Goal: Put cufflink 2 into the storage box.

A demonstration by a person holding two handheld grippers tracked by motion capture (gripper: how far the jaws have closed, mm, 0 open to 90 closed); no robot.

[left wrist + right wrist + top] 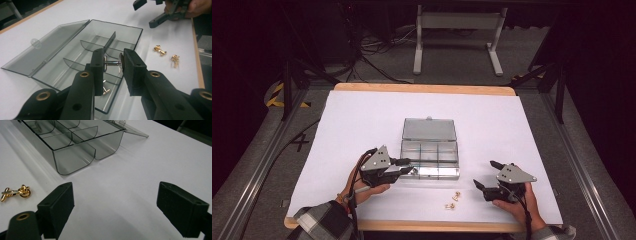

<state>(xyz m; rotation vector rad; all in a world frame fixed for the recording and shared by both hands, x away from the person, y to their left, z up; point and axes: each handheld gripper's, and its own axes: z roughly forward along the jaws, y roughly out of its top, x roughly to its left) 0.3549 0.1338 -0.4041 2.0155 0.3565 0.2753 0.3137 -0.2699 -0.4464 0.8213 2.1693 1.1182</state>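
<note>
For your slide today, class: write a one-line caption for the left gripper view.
Left gripper holds a silver cufflink above the open compartment box.

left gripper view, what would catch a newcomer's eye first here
First, the silver cufflink pinched between the left gripper jaws, held above the open clear compartment box, where another silver cufflink lies in a near compartment. Next, two gold cufflinks on the white table cover right of the box, with the right gripper open beyond them.

Two cufflinks (452, 201) lie just before the open box (430, 155), between both tools.
</note>
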